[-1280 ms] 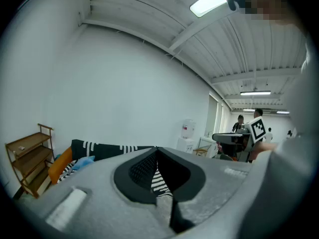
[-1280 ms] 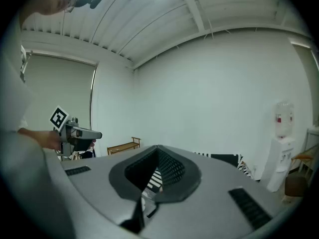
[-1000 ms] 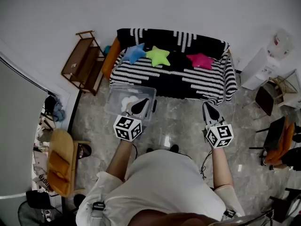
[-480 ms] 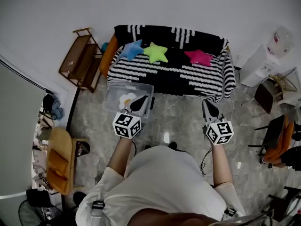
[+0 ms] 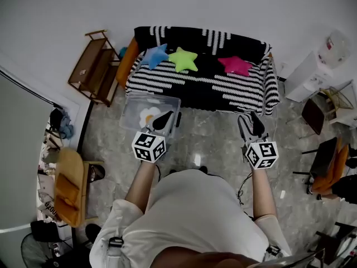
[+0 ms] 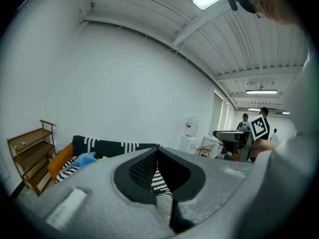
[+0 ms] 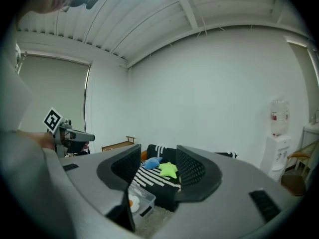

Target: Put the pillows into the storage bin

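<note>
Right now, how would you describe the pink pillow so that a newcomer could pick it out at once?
Find the black-and-white striped sofa at the top of the head view. Three star-shaped pillows lie on its seat. The blue pillow and green pillow lie side by side at the left end, while the pink pillow lies alone towards the right end.

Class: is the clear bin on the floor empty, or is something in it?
Not empty. The bin holds one white pillow with a yellow centre, visible in both the head view and the right gripper view.
</note>
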Motion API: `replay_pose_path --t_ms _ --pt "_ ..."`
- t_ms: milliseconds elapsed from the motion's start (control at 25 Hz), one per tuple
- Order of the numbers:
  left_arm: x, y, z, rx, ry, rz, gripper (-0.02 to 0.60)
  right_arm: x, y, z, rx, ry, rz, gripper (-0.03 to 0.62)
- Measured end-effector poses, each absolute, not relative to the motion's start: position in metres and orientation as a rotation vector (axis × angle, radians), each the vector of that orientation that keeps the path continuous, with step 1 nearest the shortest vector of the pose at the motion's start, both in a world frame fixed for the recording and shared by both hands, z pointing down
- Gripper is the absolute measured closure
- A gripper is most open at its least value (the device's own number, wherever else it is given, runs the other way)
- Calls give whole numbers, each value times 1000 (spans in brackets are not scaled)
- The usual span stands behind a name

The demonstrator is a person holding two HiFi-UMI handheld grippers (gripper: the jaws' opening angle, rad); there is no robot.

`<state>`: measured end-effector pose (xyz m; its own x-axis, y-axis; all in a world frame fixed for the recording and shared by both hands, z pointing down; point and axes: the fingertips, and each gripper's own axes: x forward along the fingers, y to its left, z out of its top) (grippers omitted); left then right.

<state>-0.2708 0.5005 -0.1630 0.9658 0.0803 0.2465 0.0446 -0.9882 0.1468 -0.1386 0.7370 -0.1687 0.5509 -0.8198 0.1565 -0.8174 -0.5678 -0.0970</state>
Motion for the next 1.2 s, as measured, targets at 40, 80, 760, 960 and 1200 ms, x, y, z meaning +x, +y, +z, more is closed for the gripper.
replay_pose_path --t_ms 40,80,760,960,1200 --pt "-270 502 -162 2975 92 382 565 -137 739 -169 -2759 1455 -284 374" --pt "-269 504 -161 2974 89 382 565 -136 741 -169 -2761 1458 -280 349" --pt "-250 533 -148 2971 44 381 565 -106 776 -148 -2723 1478 -340 221" --pt "-242 540 -147 2969 35 383 565 -99 782 -137 -2702 1487 -390 221" --pt "-231 538 -138 2956 39 408 565 -87 781 -127 -2683 1468 -432 221"
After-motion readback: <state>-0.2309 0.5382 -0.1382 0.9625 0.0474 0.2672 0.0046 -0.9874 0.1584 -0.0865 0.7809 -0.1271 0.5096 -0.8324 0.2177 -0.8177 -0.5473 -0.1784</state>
